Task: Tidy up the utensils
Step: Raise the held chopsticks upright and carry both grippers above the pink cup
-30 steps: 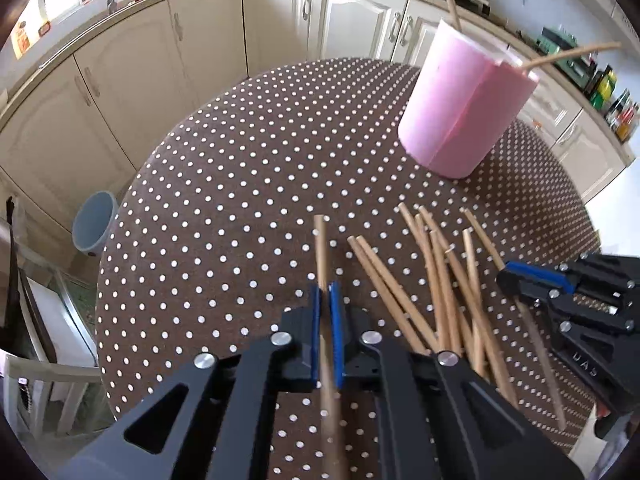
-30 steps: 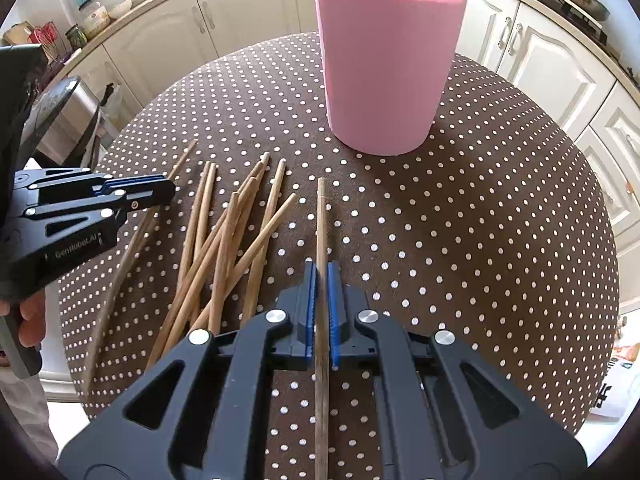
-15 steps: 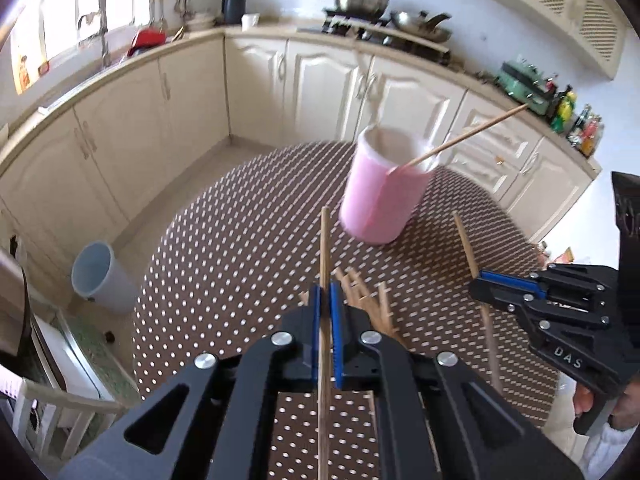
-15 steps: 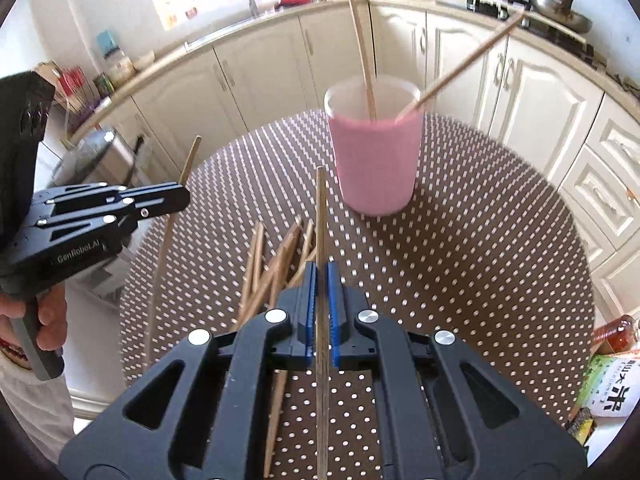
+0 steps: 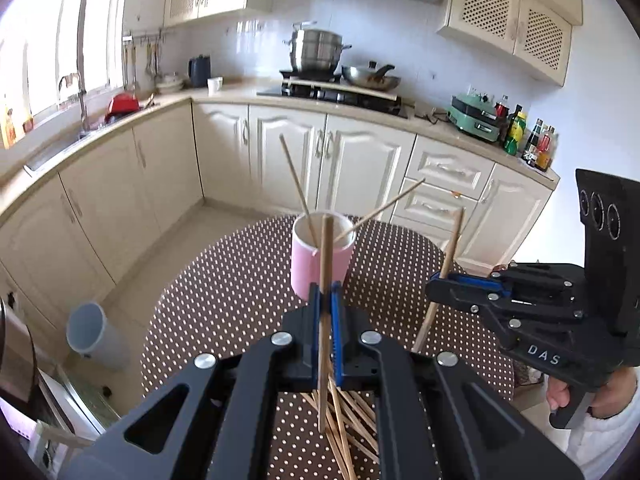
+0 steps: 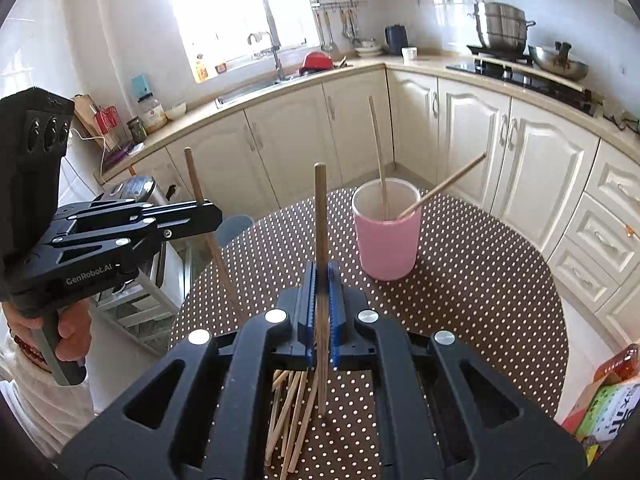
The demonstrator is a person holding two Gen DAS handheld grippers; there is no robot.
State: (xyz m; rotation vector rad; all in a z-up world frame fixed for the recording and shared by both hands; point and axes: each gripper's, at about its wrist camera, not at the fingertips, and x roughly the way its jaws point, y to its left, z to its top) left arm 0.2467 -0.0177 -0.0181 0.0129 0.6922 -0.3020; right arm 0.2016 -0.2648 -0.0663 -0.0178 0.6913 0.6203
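While a second ago both grippers sat low over the dotted table (image 5: pixel 240 280), I now have them raised, so the cabinets (image 5: pixel 288 160), stove (image 5: pixel 332 92) and window (image 6: pixel 224 12) fill my views. My left gripper (image 5: pixel 326 292) stays clenched on one chopstick (image 5: pixel 326 256), and my right gripper (image 6: pixel 322 276) on another (image 6: pixel 320 216), both lifted clear of the loose pile (image 6: pixel 292 408) on the cloth. Ahead stands the pink cup (image 6: pixel 387 236), with two sticks leaning inside it, I think against its rim. On the floor, a grey bin (image 5: pixel 94 338) sits beside the table.
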